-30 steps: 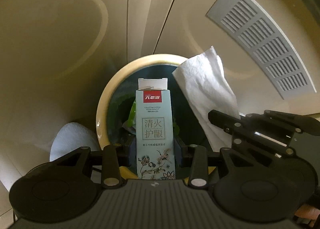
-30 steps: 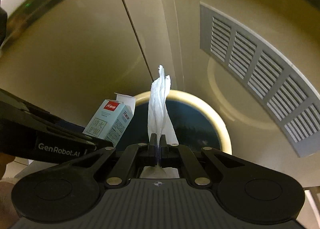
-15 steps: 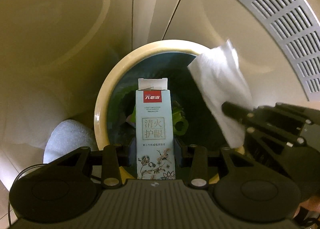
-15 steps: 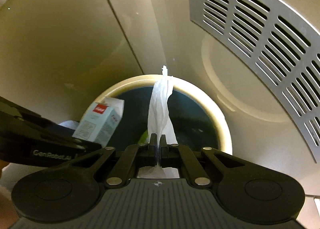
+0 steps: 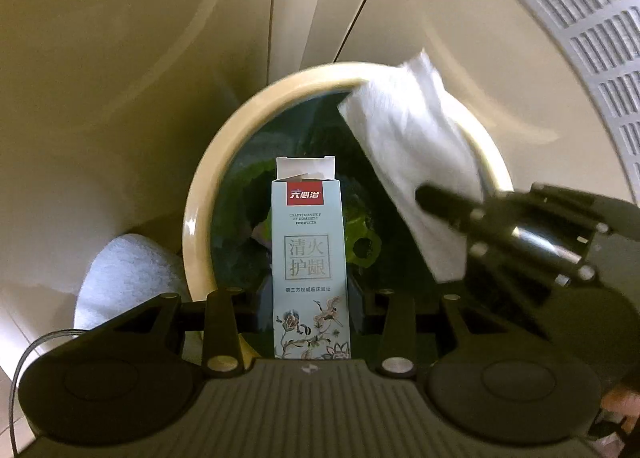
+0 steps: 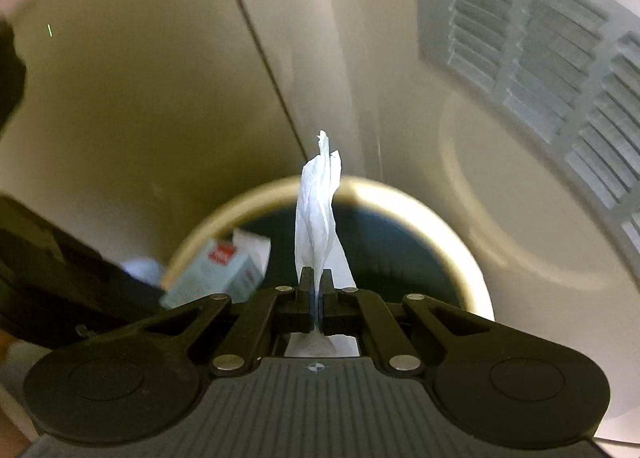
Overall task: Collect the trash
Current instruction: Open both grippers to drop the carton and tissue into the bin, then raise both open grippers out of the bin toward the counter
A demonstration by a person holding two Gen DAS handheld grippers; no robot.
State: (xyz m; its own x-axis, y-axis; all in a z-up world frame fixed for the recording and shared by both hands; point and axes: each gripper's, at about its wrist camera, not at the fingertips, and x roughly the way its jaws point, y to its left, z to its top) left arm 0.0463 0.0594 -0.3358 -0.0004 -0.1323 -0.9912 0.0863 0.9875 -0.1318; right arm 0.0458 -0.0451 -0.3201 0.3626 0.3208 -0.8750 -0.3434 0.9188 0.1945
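Observation:
A pale blue carton (image 5: 309, 258) with a red label and an open top flap stands upright in my left gripper (image 5: 310, 298), which is shut on its sides directly over a round cream-rimmed bin (image 5: 208, 185). Green trash (image 5: 360, 234) lies inside on a dark liner. My right gripper (image 6: 316, 290) is shut on a white tissue (image 6: 318, 213), which sticks up over the bin's (image 6: 452, 242) mouth. From the left wrist view the tissue (image 5: 412, 153) hangs over the bin's right rim, pinched by the right gripper (image 5: 432, 197). The carton (image 6: 224, 274) shows blurred at the bin's left edge.
Cream cabinet panels with a vertical seam (image 5: 276, 1) rise behind the bin. A grey louvred vent (image 5: 592, 33) is set into the surface at the right. A white cloth-like bundle (image 5: 124, 278) sits on the floor left of the bin.
Both grippers have sunk toward the bin, whose mouth now looks larger. The tissue has moved over the bin's right rim. Both grips are unchanged.

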